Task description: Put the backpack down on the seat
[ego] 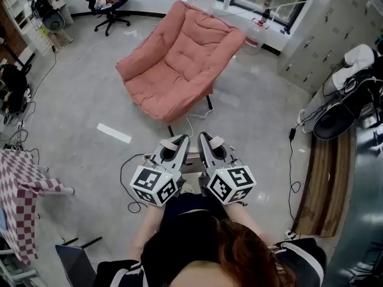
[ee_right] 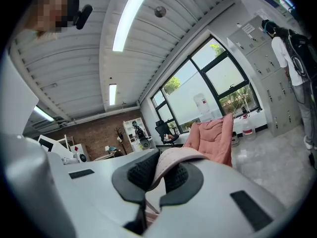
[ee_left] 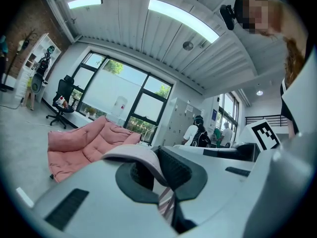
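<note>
Office-lab space: lockers (ego: 326, 31), swivel chair (ego: 106, 3), shelving (ego: 21, 2), big windows (ee_left: 124, 90)

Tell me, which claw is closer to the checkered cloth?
Left. The left claw, shut on a pink strap, is on the same side as the checkered cloth; the right claw sits beyond it, farther away.

The left gripper (ego: 172, 145) and right gripper (ego: 210, 142) sit side by side, pointing forward. The 2 each pinch a strap (ee_right: 172, 157).

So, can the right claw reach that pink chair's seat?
Probably yes, with a step forward: only floor lies between the right claw and the pink chair, though that claw is shut on a pink strap.
</note>
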The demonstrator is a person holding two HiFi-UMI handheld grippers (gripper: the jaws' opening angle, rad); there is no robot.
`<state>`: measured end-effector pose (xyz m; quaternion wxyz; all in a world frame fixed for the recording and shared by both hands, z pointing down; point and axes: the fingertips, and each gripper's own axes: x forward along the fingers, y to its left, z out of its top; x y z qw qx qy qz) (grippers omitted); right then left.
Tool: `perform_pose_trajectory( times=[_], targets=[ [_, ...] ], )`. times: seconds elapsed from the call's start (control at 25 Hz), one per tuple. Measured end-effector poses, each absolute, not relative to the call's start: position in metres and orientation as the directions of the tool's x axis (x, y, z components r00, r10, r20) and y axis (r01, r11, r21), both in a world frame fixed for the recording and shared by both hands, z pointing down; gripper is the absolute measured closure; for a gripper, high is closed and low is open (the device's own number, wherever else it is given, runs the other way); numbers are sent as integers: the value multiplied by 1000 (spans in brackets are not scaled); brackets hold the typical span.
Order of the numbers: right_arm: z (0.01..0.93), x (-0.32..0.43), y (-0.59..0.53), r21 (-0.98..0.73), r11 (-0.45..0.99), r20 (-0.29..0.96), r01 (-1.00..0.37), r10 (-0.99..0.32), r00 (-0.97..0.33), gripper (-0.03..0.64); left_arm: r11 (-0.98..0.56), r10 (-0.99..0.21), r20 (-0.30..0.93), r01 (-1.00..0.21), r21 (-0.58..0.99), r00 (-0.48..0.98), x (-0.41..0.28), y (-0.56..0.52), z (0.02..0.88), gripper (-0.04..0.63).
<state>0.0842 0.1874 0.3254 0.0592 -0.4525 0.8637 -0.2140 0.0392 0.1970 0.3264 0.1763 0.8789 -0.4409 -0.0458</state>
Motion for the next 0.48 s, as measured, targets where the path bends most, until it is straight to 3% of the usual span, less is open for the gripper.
perform_pose_trajectory(
  times=[0.48],
  targets=[
    [310, 96, 159, -448, 494, 55, -745, -817, -574, 584, -564, -791, 27, -746, 353, 611, 48, 167, 310, 575]
  ],
)
